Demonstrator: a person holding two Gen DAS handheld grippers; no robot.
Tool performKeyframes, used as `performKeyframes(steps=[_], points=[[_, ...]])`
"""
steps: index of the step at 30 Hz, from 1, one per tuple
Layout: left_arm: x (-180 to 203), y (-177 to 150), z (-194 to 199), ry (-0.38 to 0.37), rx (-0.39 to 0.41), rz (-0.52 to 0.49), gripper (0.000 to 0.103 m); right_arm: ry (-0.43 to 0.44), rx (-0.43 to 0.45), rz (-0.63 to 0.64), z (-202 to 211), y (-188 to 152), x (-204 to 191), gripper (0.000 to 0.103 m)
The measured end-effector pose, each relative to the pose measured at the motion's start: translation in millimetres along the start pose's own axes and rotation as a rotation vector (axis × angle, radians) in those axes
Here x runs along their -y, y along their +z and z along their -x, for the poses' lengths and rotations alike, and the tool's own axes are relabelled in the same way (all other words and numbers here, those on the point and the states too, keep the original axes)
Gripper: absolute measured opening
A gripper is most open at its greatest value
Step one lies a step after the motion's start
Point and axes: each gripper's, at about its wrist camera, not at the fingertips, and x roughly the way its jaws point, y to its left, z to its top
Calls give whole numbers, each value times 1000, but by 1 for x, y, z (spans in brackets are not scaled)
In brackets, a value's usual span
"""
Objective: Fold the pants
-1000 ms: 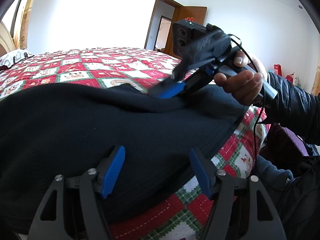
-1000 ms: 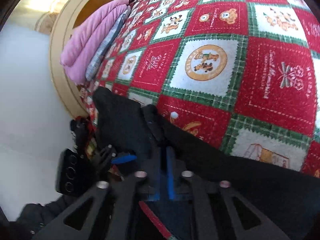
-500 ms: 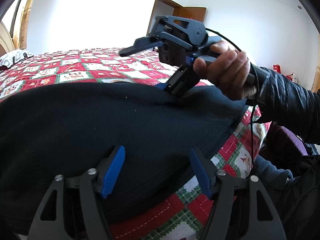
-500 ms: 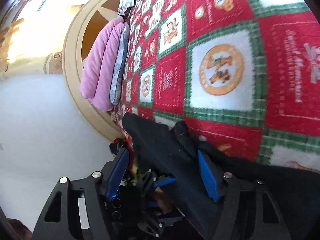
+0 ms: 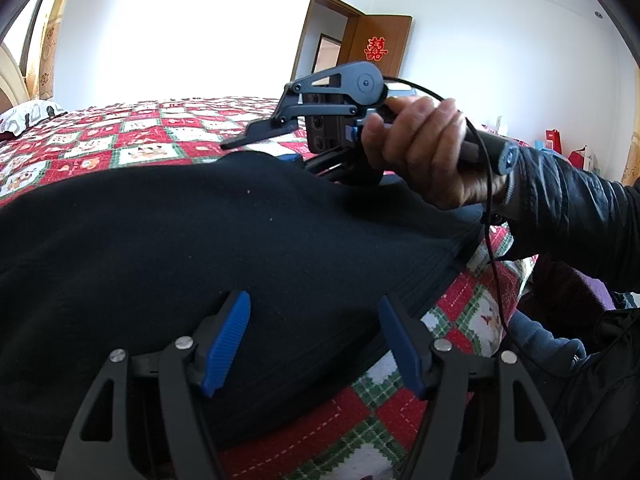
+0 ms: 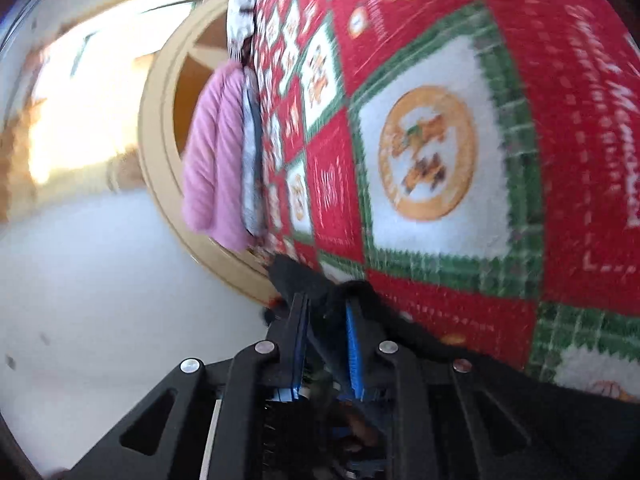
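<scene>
My right gripper (image 6: 326, 320) closing on pants (image 5: 240, 240) fold (thin bite); may slip out. Left gripper (image 5: 314, 340) spread, idle.

Black pants (image 5: 240, 240) on quilted bed (image 5: 132, 140)

Inventory by count:
- Black pants (image 5: 224, 240): one pair.
- Patchwork bedspread (image 6: 420, 152), red, green and white: one.
- Handheld grippers: two, the left gripper (image 5: 314, 340) and the right gripper (image 6: 326, 344).
- Visible hand (image 5: 428, 156): one.
- Folded pink cloth (image 6: 214, 156): one.
- Grey cloth (image 6: 252, 160) beside it: one.
- Open wooden door (image 5: 384, 46): one.
</scene>
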Motion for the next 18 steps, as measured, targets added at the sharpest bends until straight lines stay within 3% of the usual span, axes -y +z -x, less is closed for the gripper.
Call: performKeyframes(steps=[7, 10, 14, 18], points=[[1, -1, 0, 2, 1, -2, 70, 2, 23, -29, 2, 0, -1, 19], [1, -1, 0, 2, 1, -2, 70, -31, 64, -29, 3, -2, -2, 12], [1, -1, 0, 2, 1, -2, 70, -121, 94, 33, 1, -6, -11, 7], [1, -1, 0, 3, 2, -3, 70, -121, 191, 121, 16, -9, -36, 5]])
